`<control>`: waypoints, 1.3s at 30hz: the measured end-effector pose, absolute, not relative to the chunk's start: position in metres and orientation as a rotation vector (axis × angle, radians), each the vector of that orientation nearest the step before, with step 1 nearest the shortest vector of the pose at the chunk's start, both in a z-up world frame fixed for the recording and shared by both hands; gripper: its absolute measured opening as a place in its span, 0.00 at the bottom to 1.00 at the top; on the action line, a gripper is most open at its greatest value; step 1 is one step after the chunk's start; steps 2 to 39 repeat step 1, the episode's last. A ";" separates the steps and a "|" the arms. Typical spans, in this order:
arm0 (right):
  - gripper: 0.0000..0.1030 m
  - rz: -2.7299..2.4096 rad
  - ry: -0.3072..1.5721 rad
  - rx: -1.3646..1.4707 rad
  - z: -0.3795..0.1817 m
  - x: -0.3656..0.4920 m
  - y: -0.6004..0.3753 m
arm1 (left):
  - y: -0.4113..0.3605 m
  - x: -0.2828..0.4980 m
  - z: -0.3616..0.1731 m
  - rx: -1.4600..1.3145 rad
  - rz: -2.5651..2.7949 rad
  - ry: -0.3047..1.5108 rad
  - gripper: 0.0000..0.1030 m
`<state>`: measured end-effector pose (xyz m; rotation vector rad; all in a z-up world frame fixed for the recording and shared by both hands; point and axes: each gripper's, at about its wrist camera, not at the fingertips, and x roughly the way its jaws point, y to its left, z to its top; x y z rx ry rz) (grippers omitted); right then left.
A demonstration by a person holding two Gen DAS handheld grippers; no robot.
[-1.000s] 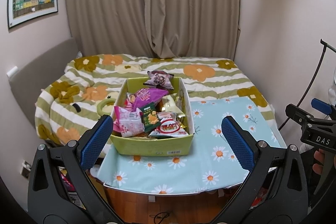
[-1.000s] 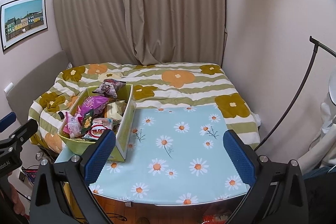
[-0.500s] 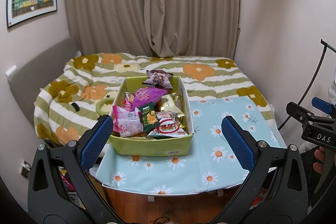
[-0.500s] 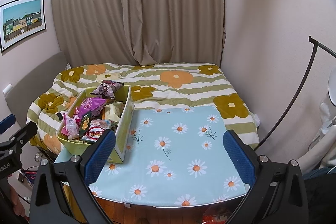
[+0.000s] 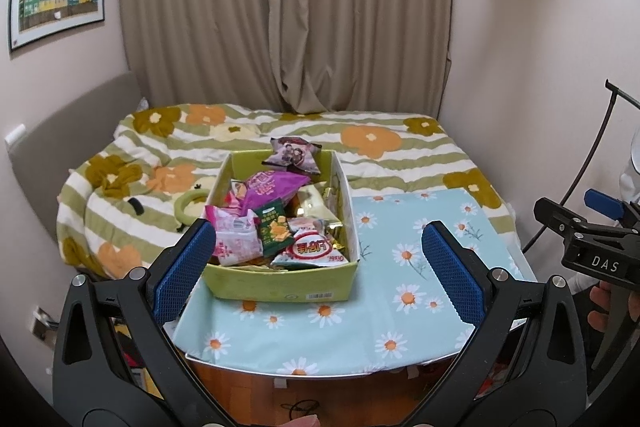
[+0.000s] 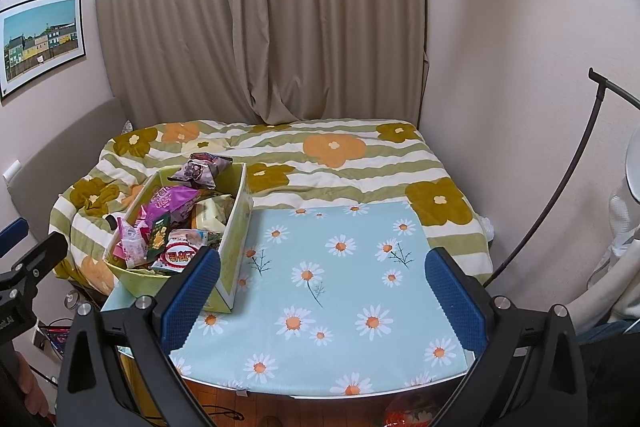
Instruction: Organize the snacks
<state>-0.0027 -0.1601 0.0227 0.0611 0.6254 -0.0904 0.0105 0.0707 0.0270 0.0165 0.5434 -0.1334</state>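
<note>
A yellow-green cardboard box (image 5: pixel 280 287) stands on the left of a small table with a light blue daisy cloth (image 5: pixel 400 291). It holds several snack packets: a purple bag (image 5: pixel 268 187), a pink packet (image 5: pixel 234 241), a green packet (image 5: pixel 274 231) and a red-and-white one (image 5: pixel 314 249). A dark purple packet (image 5: pixel 294 155) rests on its far rim. My left gripper (image 5: pixel 320 267) is open and empty, in front of the box and above the table's near edge. My right gripper (image 6: pixel 322 289) is open and empty over the bare cloth (image 6: pixel 340 287), with the box (image 6: pixel 234 227) to its left.
A bed with a striped flower quilt (image 5: pixel 380 143) lies behind the table. Beige curtains (image 5: pixel 288 15) hang at the back and a wall (image 6: pixel 520 67) stands to the right. A black curved stand (image 6: pixel 572 167) rises at the right. Wooden floor (image 5: pixel 320 391) shows below the table.
Both grippers have drawn back and risen slightly, so the table and box sit a little farther and smaller in view. Both stay open and empty.
</note>
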 end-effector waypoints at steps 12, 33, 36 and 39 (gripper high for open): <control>0.99 -0.090 0.626 0.061 0.023 -0.003 -0.161 | 0.071 0.010 0.027 0.016 -0.133 0.545 0.99; 0.99 -0.090 0.626 0.061 0.023 -0.003 -0.161 | 0.071 0.010 0.027 0.016 -0.133 0.545 0.99; 0.99 -0.090 0.626 0.061 0.023 -0.003 -0.161 | 0.071 0.010 0.027 0.016 -0.133 0.545 0.99; 0.99 -0.090 0.626 0.061 0.023 -0.003 -0.161 | 0.071 0.010 0.027 0.016 -0.133 0.545 0.99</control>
